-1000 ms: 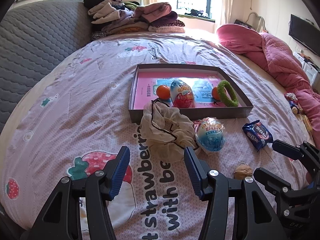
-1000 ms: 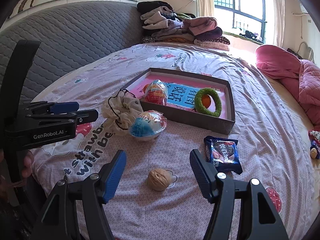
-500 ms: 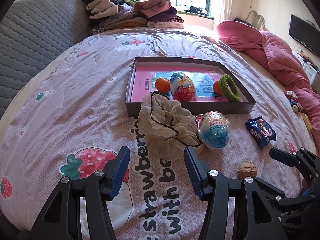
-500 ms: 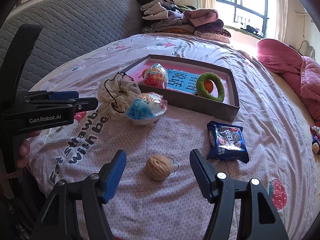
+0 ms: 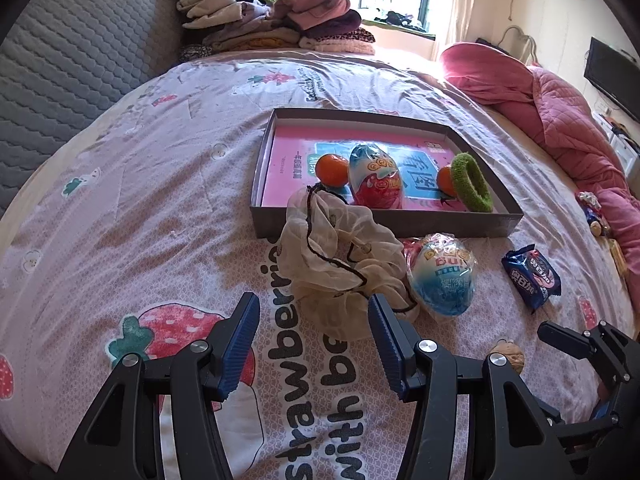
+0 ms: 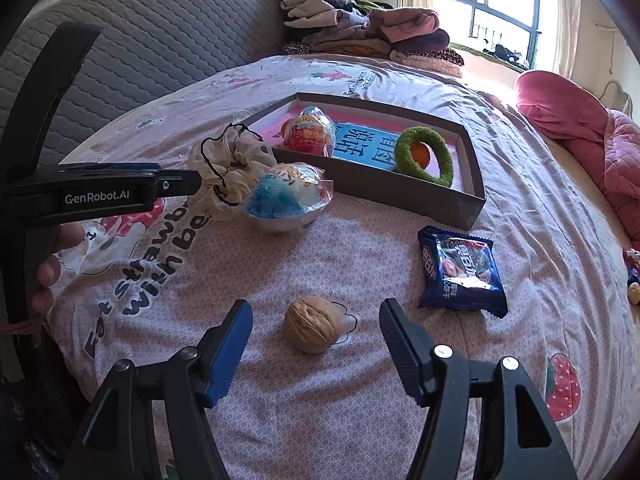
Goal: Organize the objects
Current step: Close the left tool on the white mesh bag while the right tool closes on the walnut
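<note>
Right wrist view, nearest first: the right gripper stands with its blue-padded jaws spread wide and empty. A walnut lies on the strawberry-print bedsheet in line with the gap, clear of both pads. Just beyond it to the right lies a blue snack packet. To the left, the left gripper enters side-on, a person's fingers visible on its handle.

Left wrist view: the left gripper is likewise released, nothing between its pads. Its jaws point at a cream drawstring pouch slumped on the sheet, the inner pad just at the pouch's near edge; contact cannot be confirmed. A blue wrapped egg rests against the pouch's right side.

Behind both sits a shallow grey box, holding a red wrapped egg, two oranges and a green ring. Folded clothes are stacked at the far end, and a pink quilt lies to the right.
</note>
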`<state>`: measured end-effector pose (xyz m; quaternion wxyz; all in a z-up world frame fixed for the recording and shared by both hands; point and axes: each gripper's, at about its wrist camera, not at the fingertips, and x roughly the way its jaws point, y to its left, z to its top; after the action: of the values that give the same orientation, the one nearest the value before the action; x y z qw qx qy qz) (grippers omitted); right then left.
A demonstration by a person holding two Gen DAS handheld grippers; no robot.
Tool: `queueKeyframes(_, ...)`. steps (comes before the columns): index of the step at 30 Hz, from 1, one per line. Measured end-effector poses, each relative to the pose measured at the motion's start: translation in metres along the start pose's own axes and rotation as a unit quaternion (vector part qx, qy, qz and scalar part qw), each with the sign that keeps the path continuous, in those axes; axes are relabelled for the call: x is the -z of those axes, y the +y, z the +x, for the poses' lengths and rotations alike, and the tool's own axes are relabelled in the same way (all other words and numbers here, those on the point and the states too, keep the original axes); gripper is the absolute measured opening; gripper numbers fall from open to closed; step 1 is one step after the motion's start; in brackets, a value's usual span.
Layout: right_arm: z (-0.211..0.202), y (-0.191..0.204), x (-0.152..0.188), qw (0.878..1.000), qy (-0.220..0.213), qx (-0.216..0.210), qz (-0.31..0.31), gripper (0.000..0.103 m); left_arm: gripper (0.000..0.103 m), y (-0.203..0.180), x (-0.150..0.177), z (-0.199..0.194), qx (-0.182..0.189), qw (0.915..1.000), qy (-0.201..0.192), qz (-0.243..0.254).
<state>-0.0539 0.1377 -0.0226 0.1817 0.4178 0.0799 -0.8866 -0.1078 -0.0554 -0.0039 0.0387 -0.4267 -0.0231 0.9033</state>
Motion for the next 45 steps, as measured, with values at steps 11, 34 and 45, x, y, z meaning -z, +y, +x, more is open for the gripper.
queueKeyframes(11, 0.007, 0.000, 0.002, 1.000, 0.003, 0.001, -0.004, 0.066, 0.058, 0.001, -0.012, 0.022, -0.002, 1.0000, 0.006, -0.005)
queueKeyframes(34, 0.019, -0.002, 0.009, 1.000, 0.015, -0.017, -0.001, 0.035, 0.057, 0.007, -0.028, 0.062, 0.021, 0.9993, 0.015, -0.027)
queueKeyframes(45, 0.020, 0.000, 0.008, 1.000, 0.015, -0.023, -0.005, 0.035, 0.031, 0.003, -0.025, 0.069, 0.026, 0.9992, 0.023, -0.021)
